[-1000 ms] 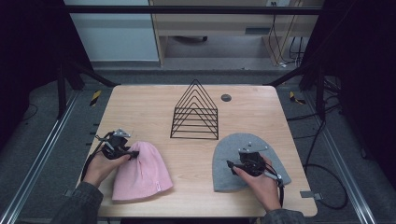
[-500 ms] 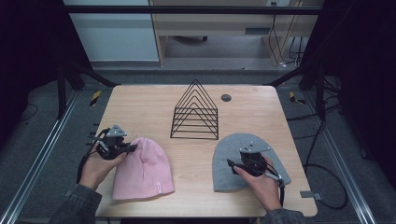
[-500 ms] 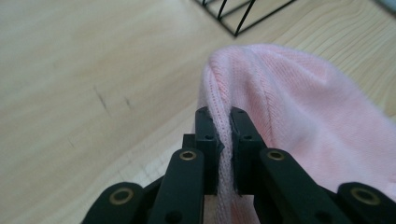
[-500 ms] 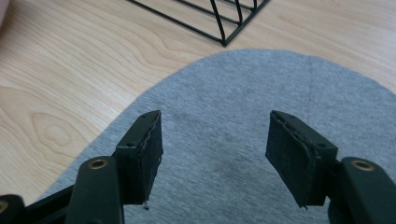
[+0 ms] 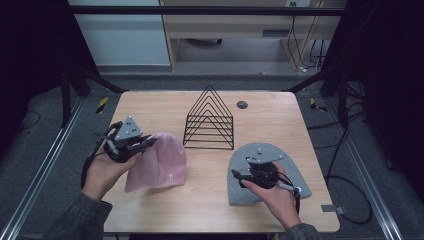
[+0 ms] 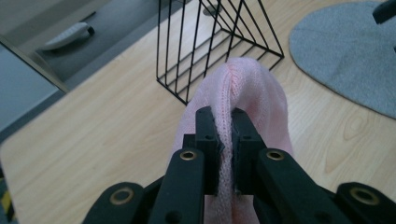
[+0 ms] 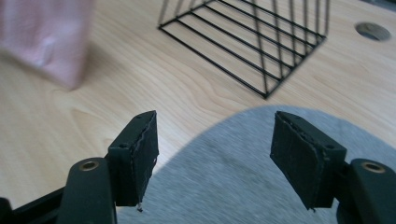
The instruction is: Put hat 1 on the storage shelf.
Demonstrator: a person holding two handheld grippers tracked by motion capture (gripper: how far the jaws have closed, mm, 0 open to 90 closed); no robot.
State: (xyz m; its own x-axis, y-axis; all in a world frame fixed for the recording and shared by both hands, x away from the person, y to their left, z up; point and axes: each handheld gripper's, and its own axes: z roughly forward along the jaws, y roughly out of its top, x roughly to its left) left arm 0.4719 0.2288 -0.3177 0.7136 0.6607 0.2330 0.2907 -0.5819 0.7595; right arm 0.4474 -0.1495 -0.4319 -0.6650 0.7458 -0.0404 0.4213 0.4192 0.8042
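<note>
My left tongs [image 6: 224, 140] clamp a fold of the pink beanie [image 5: 159, 162], lifting its edge off the desk [image 5: 280, 112]; my right tongs [image 7: 215, 158] hang apart over the grey beanie [image 5: 285, 170], ready to pinch.

On the table [image 5: 150, 105] the wire rack [image 5: 210, 120] stands at the middle, toward the far edge; a round plug [image 5: 242, 104] sits just right of it, nearer the far edge; one beanie [image 5: 160, 160] lies left of the rack, toward the near side; the other beanie [image 5: 290, 165] lies flat to the right; the two are well apart.
</note>
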